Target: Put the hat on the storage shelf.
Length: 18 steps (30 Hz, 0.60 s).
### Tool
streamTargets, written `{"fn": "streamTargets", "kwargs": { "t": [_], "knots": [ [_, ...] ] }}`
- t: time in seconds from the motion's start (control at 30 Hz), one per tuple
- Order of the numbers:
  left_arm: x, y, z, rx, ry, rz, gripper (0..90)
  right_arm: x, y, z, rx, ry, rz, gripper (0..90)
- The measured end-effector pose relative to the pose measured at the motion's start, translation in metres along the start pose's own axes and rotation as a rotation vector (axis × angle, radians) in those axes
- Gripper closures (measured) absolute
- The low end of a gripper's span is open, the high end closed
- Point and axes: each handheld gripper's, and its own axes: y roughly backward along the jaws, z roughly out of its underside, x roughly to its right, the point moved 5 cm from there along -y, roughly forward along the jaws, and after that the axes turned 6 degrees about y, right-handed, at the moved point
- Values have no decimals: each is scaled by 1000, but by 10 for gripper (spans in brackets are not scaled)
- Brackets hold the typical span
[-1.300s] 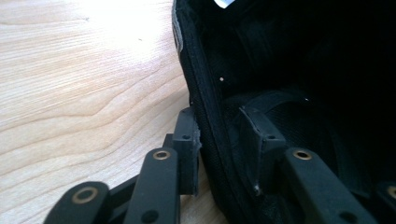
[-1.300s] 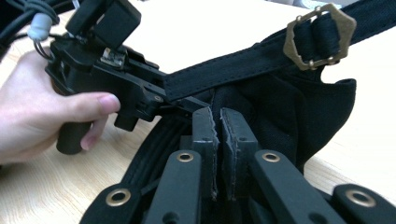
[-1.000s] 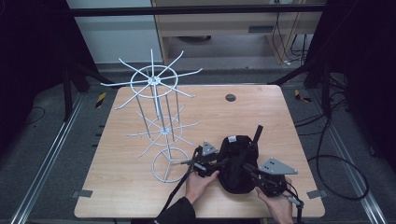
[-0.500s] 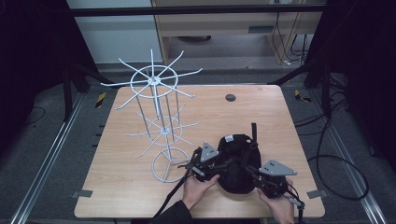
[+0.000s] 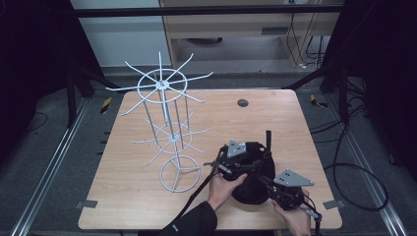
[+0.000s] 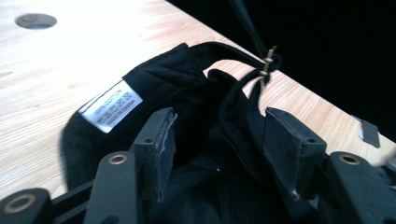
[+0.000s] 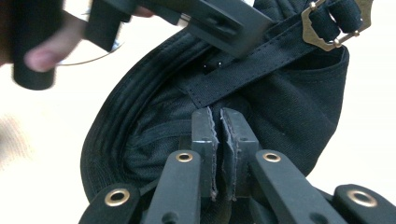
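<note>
A black cap [image 5: 252, 191] lies on the wooden table [image 5: 147, 206] near its front right, a white label [image 6: 112, 106] sewn inside it. Its strap ends in a brass buckle [image 7: 327, 23]. My left gripper [image 5: 256, 168] hovers over the cap's left side. Its jaws have just been opening and now stand open, the pads [image 6: 159, 130] clear of the dark fabric [image 6: 154, 88] lying between them. My right gripper [image 7: 219, 126] comes in from the front right [image 5: 265, 186], shut on the cap's fabric [image 7: 289, 107] just below the strap.
A white wire rack [image 5: 167, 123] with spoked tiers stands on the left half of the table, its ring base [image 5: 180, 173] close to the left hand. A round dark grommet [image 5: 242, 103] sits at the far middle. Metal rails and cables run beside the table.
My left gripper has risen and shifted right over the cap, and its jaws have spread wider. The right gripper has stayed in place on the cap.
</note>
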Motion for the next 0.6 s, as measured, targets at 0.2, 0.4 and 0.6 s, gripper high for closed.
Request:
{"fn": "streamTargets", "kwargs": {
  "t": [0.2,0.4,0.6],
  "knots": [
    [-1,-17,2,-45,23,41,432,-2,-1,-1,7,16,-20,843],
    [1,-20,5,-85,20,62,600,-5,-2,-1,6,14,-30,842],
    [1,-15,1,-86,12,46,767,-3,0,-2,31,-7,-51,790]
  ]
}}
